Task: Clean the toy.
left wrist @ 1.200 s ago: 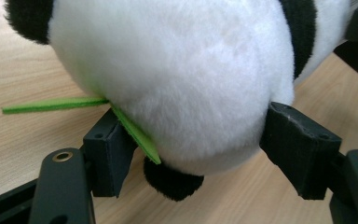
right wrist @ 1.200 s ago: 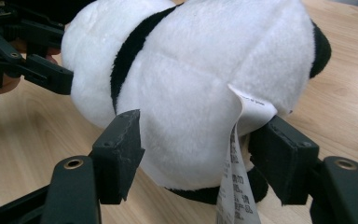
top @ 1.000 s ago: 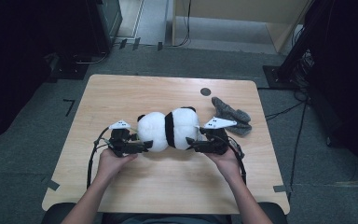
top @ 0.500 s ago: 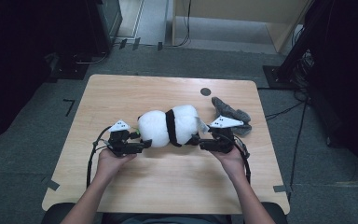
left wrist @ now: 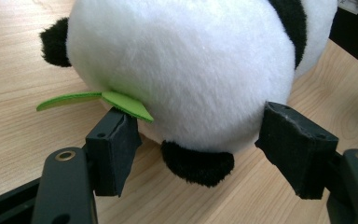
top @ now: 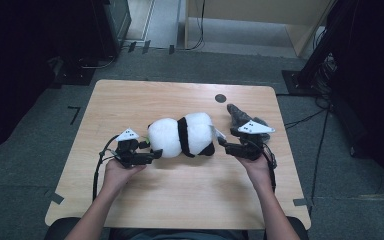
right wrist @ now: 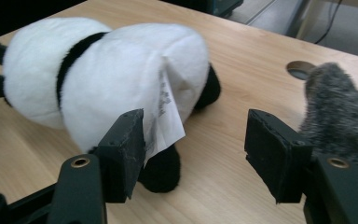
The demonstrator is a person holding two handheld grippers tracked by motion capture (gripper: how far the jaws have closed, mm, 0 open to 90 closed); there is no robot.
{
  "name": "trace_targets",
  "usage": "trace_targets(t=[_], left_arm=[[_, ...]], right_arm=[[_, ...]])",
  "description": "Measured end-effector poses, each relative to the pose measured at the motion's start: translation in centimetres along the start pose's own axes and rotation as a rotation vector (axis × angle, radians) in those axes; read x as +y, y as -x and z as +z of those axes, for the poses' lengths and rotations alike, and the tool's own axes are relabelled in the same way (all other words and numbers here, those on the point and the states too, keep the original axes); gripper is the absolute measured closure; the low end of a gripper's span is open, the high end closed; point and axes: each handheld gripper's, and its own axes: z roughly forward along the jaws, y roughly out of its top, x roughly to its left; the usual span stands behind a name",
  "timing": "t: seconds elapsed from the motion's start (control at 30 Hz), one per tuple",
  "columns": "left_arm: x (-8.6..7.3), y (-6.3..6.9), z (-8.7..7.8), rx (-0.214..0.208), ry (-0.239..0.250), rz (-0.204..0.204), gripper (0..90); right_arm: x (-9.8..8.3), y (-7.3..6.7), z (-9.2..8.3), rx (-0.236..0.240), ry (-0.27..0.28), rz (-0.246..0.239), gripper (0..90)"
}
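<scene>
Plush panda (top: 182, 135) lying mid-frame on the worktop (top: 130, 100), flanked by the left gripper (top: 147, 156) and right gripper (top: 226, 146), fingers open and unclamped; a sound grasp probably needs both closing squarely on the body.

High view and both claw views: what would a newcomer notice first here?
A white-and-black panda plush lies mid-table on the wooden table, with the left claw at its green-leafed end and the right claw open beside its paper tag. A grey furry toy lies behind the right claw.

grey furry toy (top: 242, 119) near table (top: 130, 100) right edge
</scene>
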Motion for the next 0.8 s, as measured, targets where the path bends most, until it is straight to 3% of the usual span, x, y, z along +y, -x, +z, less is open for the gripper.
trace_targets(t=[0.3, 0.7, 0.8], left_arm=[[-0.2, 0.0, -0.4, 0.014, 0.0, 0.007, 29.2], [-0.5, 0.0, -0.4, 0.023, 0.008, 0.009, 29.4], [-0.5, 0.0, -0.3, 0.019, 0.008, 0.007, 29.4]], right_arm=[[-0.3, 2.5, -0.3, -0.068, 0.045, 0.017, 40.6], [-1.0, 5.4, 1.4, -0.142, 0.016, 0.014, 36.8], [-1.1, 6.1, 2.0, -0.18, 0.021, -0.002, 35.4]])
